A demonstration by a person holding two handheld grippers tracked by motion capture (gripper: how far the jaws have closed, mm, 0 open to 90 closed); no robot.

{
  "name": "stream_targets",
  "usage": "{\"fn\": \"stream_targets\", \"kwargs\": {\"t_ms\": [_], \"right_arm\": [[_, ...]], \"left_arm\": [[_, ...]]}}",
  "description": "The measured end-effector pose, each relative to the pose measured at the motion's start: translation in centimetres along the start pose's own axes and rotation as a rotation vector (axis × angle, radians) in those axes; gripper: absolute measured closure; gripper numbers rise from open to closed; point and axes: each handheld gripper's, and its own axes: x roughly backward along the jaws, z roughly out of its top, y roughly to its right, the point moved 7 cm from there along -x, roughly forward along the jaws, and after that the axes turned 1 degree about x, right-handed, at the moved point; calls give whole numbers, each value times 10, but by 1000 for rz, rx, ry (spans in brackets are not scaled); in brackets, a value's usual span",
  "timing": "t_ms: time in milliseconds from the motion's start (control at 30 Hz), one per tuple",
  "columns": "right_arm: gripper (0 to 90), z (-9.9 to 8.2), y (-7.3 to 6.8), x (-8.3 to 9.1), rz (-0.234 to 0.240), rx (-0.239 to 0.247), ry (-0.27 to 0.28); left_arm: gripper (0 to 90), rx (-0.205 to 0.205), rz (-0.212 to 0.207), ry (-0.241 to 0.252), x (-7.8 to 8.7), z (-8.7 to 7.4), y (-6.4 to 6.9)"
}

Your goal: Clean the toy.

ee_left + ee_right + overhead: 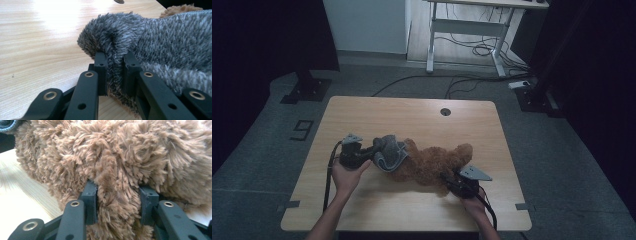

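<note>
A brown plush toy (432, 162) lies on its side across the middle of the wooden table (412, 112). A grey fuzzy garment (389, 152) covers its left end. My left gripper (373, 150) is shut on a fold of that grey garment (150, 42), and the fabric is pinched between its two black jaws. At the toy's lower right, my right gripper (446, 179) is shut on a thick tuft of the brown plush toy (120, 160). Fur hides the tips of the right gripper's jaws.
A round cable hole (445, 111) sits near the table's far edge. Beyond the table stands a white desk frame (472, 30) with loose cables on the floor. Bare tabletop lies to the left and in front of the toy.
</note>
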Motion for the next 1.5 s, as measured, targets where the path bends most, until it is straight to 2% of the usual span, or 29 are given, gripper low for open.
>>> {"fn": "stream_targets", "kwargs": {"t_ms": [67,133,267,367,467,500,633,733,800,833,867,900,967,1000,1033,1233,1267,1367,1433,1467,1500], "right_arm": [[586,0,1,0,1,-6,-1],[586,0,1,0,-2,-5,-2],[587,0,0,0,-9,3,-1],[587,0,0,0,-10,6,-4],[586,0,1,0,-7,3,-2],[586,0,1,0,-7,4,-1],[587,0,1,0,-3,1,-3],[586,0,1,0,-3,4,-2],[587,0,1,0,-9,10,2],[587,0,0,0,-9,10,0],[586,-1,0,0,-11,10,-1],[586,-1,0,0,-12,11,-3],[586,-1,0,0,-15,10,-7],[586,-2,0,-1,-15,10,-7],[586,-1,0,-1,-17,13,-8],[586,-1,-1,-2,-42,27,-11],[586,-1,-2,-2,-47,28,-11],[586,-1,-2,-2,-55,28,-11],[586,-1,-1,-2,-58,24,-12],[586,-1,-1,-2,-58,23,-13],[586,-1,-1,-2,-57,24,-13]], "left_arm": [[767,-22,-18,32,3,4,11],[766,-81,-36,66,8,16,32],[765,-147,-127,126,7,45,77],[764,-191,-212,137,-3,64,119],[762,-213,-292,124,-23,78,157],[761,-222,-310,110,-34,81,171],[760,-221,-375,49,-70,85,205],[758,-226,-386,-17,-100,79,224],[757,-229,-353,-70,-119,71,226],[758,-232,-320,-94,-128,67,222],[758,-212,-298,-130,-139,60,214],[757,-193,-300,-144,-142,57,210],[759,-158,-305,-141,-144,54,202],[760,-149,-303,-137,-142,54,198],[760,-158,-292,-136,-140,54,195],[761,-229,-190,-117,-116,53,173],[761,-244,-170,-111,-111,51,168],[763,-306,-76,-95,-93,45,152],[763,-314,-48,-93,-83,41,140],[763,-304,-42,-91,-76,37,131],[763,-281,-58,-85,-71,35,125]]}}
